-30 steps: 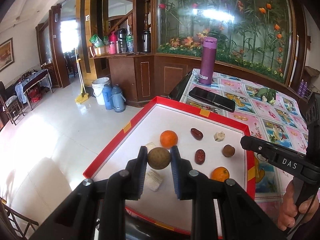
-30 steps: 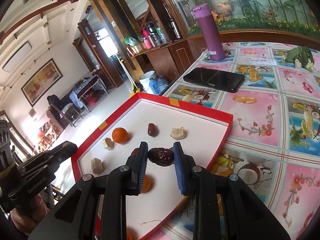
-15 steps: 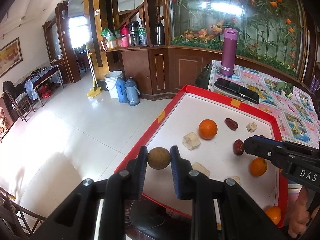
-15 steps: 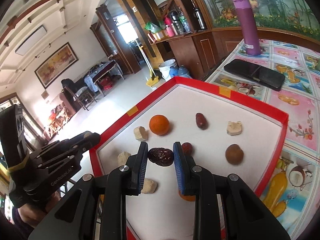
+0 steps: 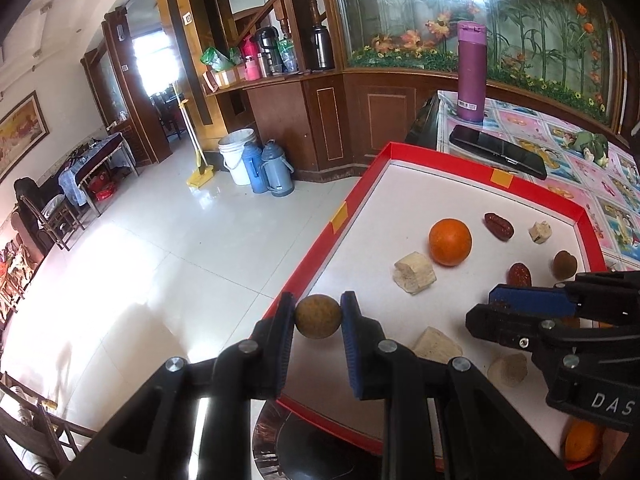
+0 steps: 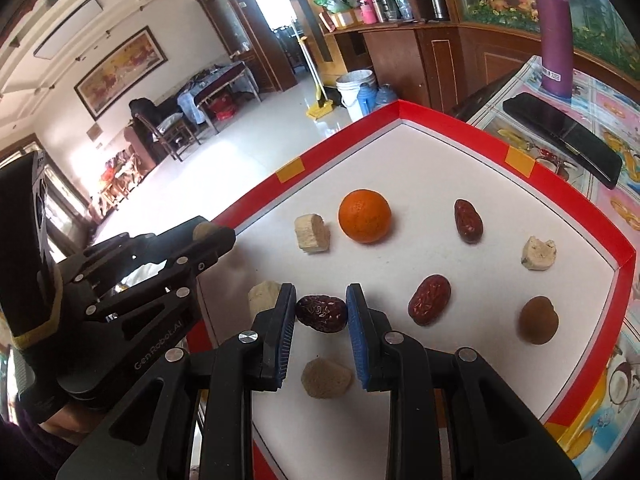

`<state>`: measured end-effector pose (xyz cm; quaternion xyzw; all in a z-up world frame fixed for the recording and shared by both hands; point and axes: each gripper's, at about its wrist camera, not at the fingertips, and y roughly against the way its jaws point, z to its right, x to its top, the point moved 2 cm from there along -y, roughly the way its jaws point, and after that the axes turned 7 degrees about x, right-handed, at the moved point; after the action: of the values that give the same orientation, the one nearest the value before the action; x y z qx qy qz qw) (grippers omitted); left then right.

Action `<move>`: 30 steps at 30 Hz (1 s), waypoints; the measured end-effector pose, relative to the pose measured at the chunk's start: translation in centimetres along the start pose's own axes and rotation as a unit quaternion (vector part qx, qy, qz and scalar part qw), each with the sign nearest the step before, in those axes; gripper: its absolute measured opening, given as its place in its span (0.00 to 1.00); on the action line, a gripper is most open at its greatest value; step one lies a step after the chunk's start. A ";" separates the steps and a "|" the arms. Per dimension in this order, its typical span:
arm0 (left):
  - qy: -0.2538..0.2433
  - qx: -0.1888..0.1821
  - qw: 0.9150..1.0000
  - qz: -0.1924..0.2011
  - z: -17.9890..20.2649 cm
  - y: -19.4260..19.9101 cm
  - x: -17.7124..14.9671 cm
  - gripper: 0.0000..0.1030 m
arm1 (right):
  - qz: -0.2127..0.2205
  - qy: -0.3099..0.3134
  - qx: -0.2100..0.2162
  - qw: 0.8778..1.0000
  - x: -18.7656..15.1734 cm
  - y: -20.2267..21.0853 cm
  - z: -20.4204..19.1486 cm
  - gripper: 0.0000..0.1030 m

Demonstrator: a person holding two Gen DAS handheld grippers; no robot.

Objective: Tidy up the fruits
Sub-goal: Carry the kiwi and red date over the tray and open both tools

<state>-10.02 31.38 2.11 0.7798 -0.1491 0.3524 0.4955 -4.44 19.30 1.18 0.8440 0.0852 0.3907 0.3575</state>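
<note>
Both jaws are closed on fruit: the left gripper (image 5: 318,316) clamps a round brown fruit (image 5: 318,315) over the red tray (image 5: 440,156) edge; the right gripper (image 6: 321,314) clamps a dark date (image 6: 321,313), long axis spanning the pads. Since the earlier frame, both are seen displaced toward the tray's near-left corner.
</note>
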 end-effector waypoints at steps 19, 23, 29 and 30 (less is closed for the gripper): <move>-0.012 0.007 0.999 -0.034 1.0 -1.9 0.0 0.25 | -0.022 0.015 -0.069 0.997 0.0 -0.4 -0.1 0.24; -0.011 0.014 0.999 -0.034 1.0 -1.7 -0.1 0.25 | -0.023 0.018 -0.075 0.997 0.1 -0.4 -0.1 0.25; -0.004 0.017 0.999 -0.037 1.0 -1.6 -0.1 0.39 | -0.006 0.019 -0.064 0.998 0.1 0.4 -0.2 0.32; -0.003 0.015 0.999 -0.038 1.1 -1.4 -0.1 0.45 | -0.003 0.022 -0.061 0.998 0.1 0.6 -0.3 0.32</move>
<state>-8.86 31.09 0.80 0.7932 -0.1160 0.3331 0.4964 -4.62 19.08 1.77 0.8119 0.0712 0.4124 0.4071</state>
